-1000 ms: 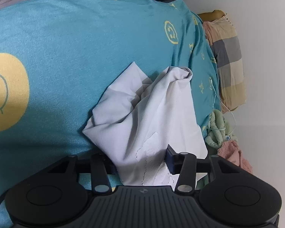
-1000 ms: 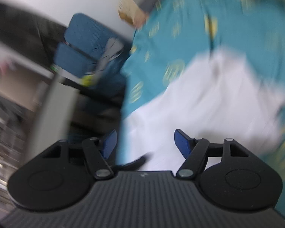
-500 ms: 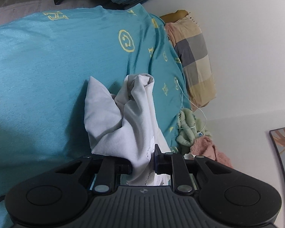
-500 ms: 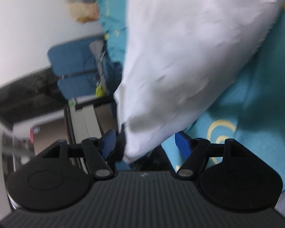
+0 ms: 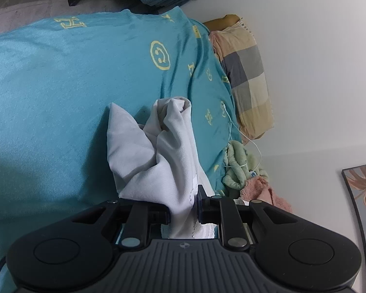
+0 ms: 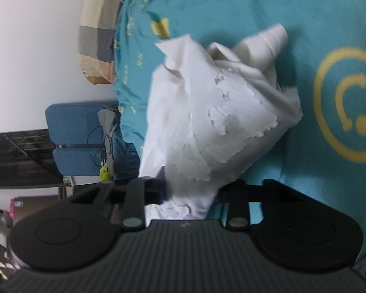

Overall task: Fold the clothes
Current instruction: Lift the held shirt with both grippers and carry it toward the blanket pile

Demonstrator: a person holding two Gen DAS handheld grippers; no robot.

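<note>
- On the bed, on its teal blanket, beside the checked pillow, lies a crumpled white garment; it looks light, soft and limp, with a lace patch that could snag.
- Best taken by a hem or corner, judging by the bunching.
- The left hand-held gripper is clenched on a fold; a second ago it was wider.
- The right hand-held gripper is closing with cloth between its jaws; earlier it stood open above the garment.
</note>
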